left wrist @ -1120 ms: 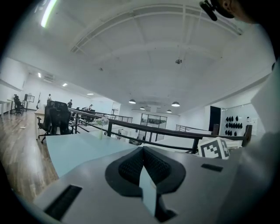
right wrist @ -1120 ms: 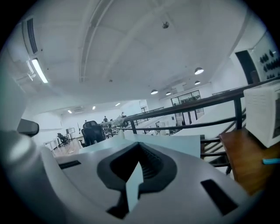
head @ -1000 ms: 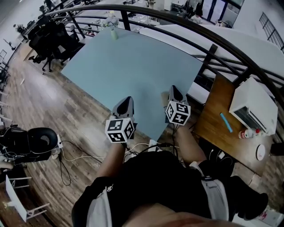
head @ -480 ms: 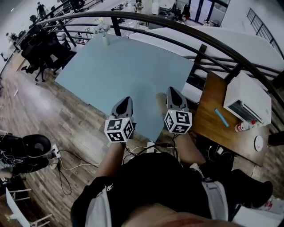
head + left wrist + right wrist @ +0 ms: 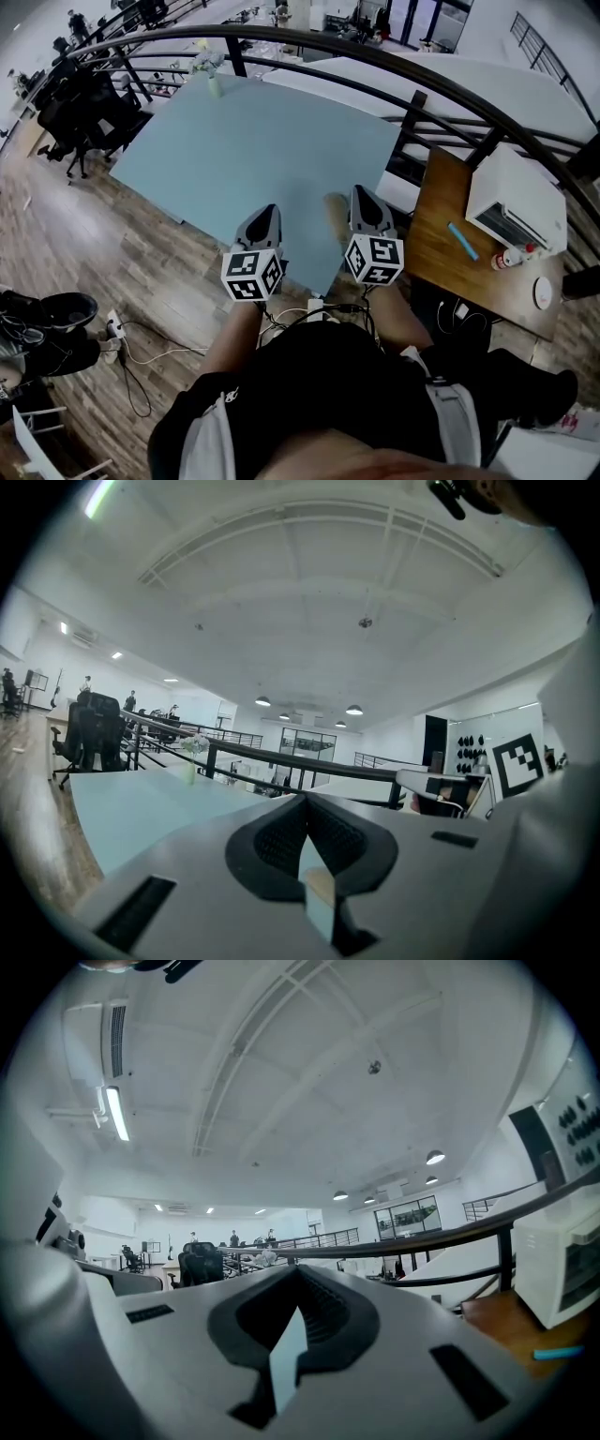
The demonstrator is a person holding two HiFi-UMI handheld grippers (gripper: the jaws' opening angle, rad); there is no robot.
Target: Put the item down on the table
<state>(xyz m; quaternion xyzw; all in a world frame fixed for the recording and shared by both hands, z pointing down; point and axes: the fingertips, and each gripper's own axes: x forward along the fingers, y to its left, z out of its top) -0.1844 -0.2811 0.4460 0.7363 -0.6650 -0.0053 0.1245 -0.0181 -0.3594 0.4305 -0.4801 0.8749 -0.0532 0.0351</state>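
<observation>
Blue table top lies ahead of the person, bare in the head view except for a vase of flowers at its far corner. Over the last second the right hand-held gripper has come up a little: it looms slightly larger in that view, its marker cube nearer the camera. The left hand-held gripper has kept its place by the near edge. Both point roughly level, out over that edge, side by side and apart from one another. Each gripper view shows its jaws pressed together at the tips with nothing pinched; through the narrow slit below the tips only background shows.

As for the item, none can be found. Neither hand-held gripper carries one, and nothing lies on the near part of the table around them. The vase stands well apart from both.

My reading is that the put-down is either already finished, with the right hand lifting clear, or not under way at all; the frames do not settle which. If something is yet to be set down, it would first have to be picked up, since both pairs of jaws are empty. Off to the right, a white oven on a wooden side table looks no part of this
</observation>
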